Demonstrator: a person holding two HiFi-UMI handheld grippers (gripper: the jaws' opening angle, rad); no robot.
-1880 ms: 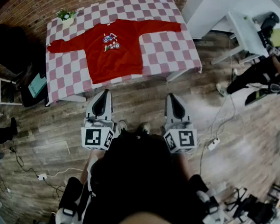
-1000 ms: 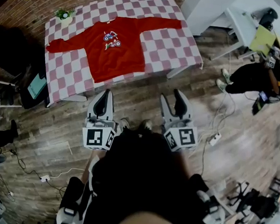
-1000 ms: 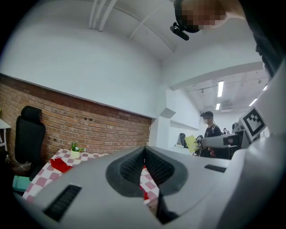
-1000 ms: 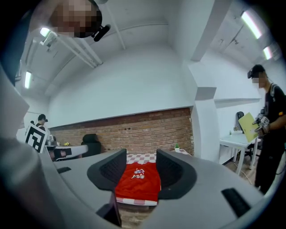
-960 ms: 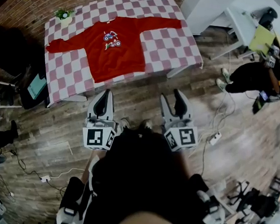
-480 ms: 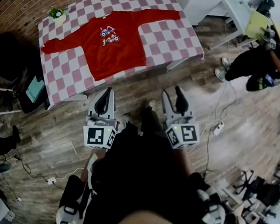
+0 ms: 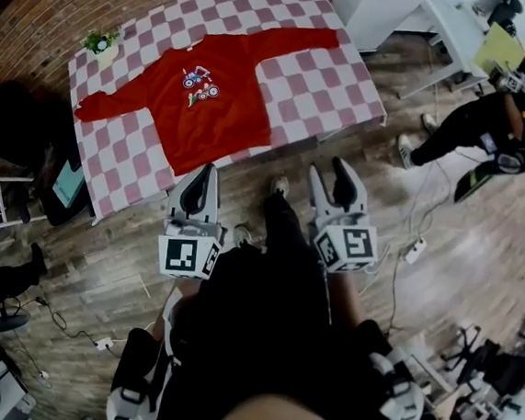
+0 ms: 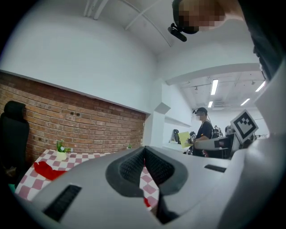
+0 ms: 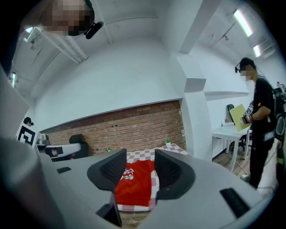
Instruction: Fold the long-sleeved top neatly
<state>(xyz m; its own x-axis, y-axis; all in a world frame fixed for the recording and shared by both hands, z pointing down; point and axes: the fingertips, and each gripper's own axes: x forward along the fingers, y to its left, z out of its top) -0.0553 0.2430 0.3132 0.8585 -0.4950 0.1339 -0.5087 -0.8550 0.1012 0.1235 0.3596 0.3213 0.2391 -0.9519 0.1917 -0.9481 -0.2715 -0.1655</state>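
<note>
A red long-sleeved top (image 7: 204, 97) with a small print on its chest lies spread flat, sleeves out, on a table under a pink-and-white checked cloth (image 7: 321, 81). Both grippers hang over the wooden floor, short of the table's near edge. My left gripper (image 7: 205, 173) is shut, its dark pads meeting with nothing between them (image 8: 144, 154). My right gripper (image 7: 331, 172) is open and empty. Through its gap (image 9: 139, 167) the top (image 9: 134, 185) shows further ahead. A red sleeve (image 8: 44, 171) shows at the left of the left gripper view.
A small potted plant (image 7: 100, 43) stands at the table's far left corner, by the brick wall. A black chair (image 7: 12, 125) sits left of the table. To the right a person in black (image 7: 491, 134) stands near a white desk (image 7: 455, 29). Cables (image 7: 411, 251) lie on the floor.
Both grippers have moved forward toward the table, which now lies closer to them. The person at the right has shifted position. The top has not moved.
</note>
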